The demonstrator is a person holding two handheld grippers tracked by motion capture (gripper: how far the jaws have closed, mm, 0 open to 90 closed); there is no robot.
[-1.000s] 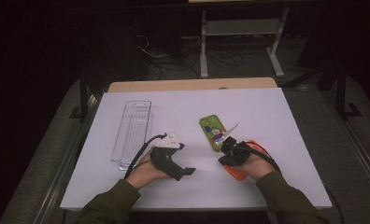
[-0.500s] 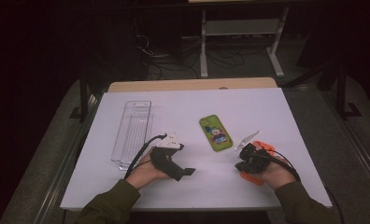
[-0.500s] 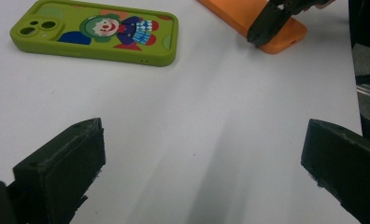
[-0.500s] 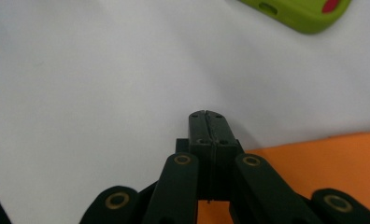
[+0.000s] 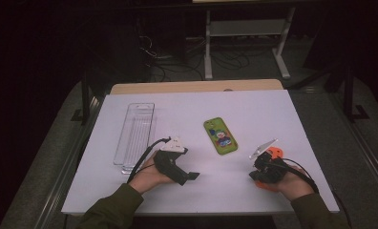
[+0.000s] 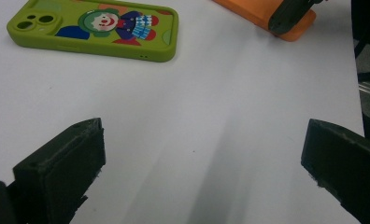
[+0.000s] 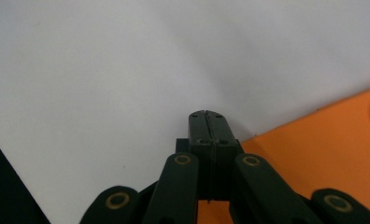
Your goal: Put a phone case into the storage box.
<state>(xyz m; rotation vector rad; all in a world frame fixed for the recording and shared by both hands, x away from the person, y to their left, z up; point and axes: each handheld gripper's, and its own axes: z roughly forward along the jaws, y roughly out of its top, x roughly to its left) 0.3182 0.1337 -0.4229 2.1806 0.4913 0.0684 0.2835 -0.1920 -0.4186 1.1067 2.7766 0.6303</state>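
A green phone case [image 5: 220,136] with a clown picture lies flat in the middle of the white table [image 5: 254,109]; it also sits at the top left of the left gripper view [image 6: 94,28]. My left gripper [image 5: 189,177] rests on the table left of it, jaws wide open [image 6: 204,163] over bare table. My right gripper [image 5: 256,172] sits near the front right, over a flat orange case [image 5: 274,153]. Its jaws are pressed together [image 7: 206,116] at the edge of that orange case [image 7: 323,154], with nothing visible between them. The orange case [image 6: 262,11] also appears in the left gripper view.
A clear plastic tray [image 5: 135,136] lies lengthwise at the table's left. A wooden board [image 5: 196,87] borders the far edge. Beyond it the floor is dark, with cables and a metal stand [image 5: 244,28].
My right gripper has moved right and toward the near edge, away from the green phone case. The left gripper has stayed put.
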